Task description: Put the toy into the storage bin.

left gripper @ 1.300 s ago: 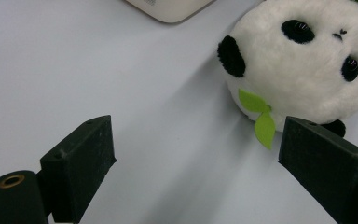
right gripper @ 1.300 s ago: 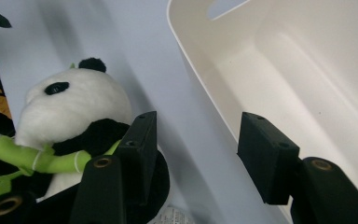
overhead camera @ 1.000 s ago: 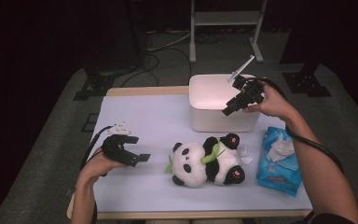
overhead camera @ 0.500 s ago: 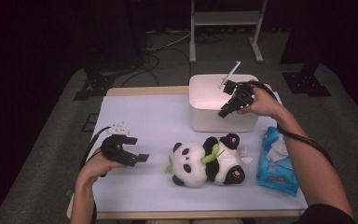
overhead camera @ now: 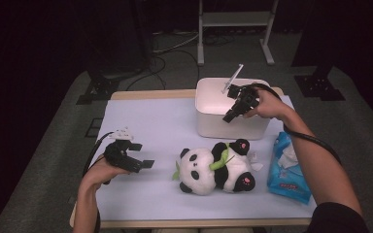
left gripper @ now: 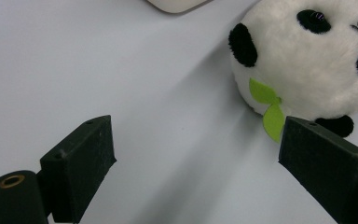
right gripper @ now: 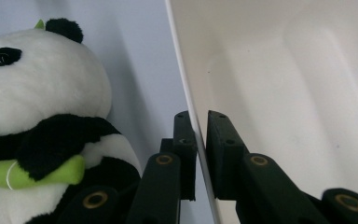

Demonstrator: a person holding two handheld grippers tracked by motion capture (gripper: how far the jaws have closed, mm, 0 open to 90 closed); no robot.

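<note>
Right tool (overhead camera: 229, 115) sits at the near rim of the white bin (overhead camera: 209, 99), far right of centre on the counter (overhead camera: 145, 121). Its jaws have just been closing and now clamp the bin's near wall: in the right gripper view the thin white wall (right gripper: 193, 126) runs up between the two black pads (right gripper: 185, 154), one pad outside the bin, the other inside, both pressed against it. Bin interior looks bare and pale in that view. The bin stands upright, open side up.

Left tool (overhead camera: 143, 164) rests low over the near left part of the counter, held by the left hand (overhead camera: 102, 170), pointing right toward the panda. Jaws stand wide apart; in the left gripper view (left gripper: 196, 158) nothing but bare counter lies between the pads.

Panda plush (overhead camera: 216, 167) lies on its side at near centre, just in front of the bin and apart from it, head toward the left, a green bamboo piece (overhead camera: 218, 162) held across its chest. Green leaves (left gripper: 268, 107) show at its head end in the left gripper view, close to that tool's right-hand jaw but not touching.

Blue wipes pack (overhead camera: 286, 167) lies at the near right, just beside the panda's feet. Right forearm (overhead camera: 315, 160) passes above it.
</note>
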